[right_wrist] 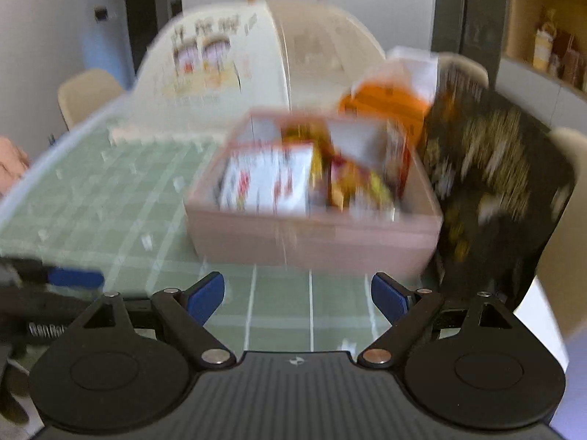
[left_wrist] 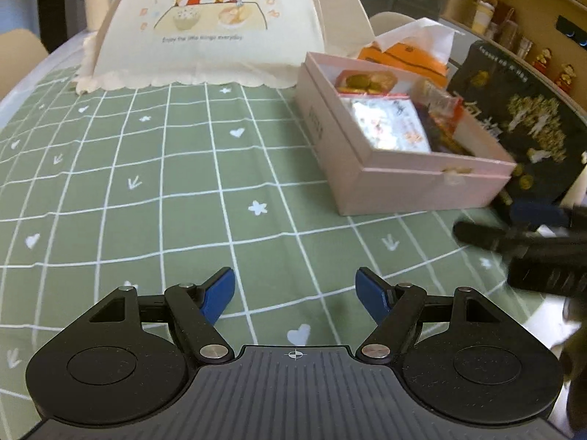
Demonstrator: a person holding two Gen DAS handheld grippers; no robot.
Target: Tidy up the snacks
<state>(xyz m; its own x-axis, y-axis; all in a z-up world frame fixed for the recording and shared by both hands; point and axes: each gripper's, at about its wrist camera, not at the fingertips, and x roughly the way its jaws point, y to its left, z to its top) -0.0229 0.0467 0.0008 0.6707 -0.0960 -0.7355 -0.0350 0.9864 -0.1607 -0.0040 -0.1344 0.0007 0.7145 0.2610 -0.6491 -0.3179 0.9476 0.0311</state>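
Snack packets [left_wrist: 390, 124]: lying inside the pink box [left_wrist: 433, 187] on the green checked tablecloth [left_wrist: 146, 183], right of the dome food cover [left_wrist: 205, 25]; a black lid [left_wrist: 521, 121] leans behind the box, an orange tissue pack [left_wrist: 403, 55] beyond. Left wrist view: left gripper [left_wrist: 295, 295] spread, holding nothing, well apart from the box. Right wrist view, blurred: right gripper [right_wrist: 297, 299] spread, empty, near the box front [right_wrist: 315, 242]. Advice: steady the right gripper before reaching; if more packing remains, lay packets flat.
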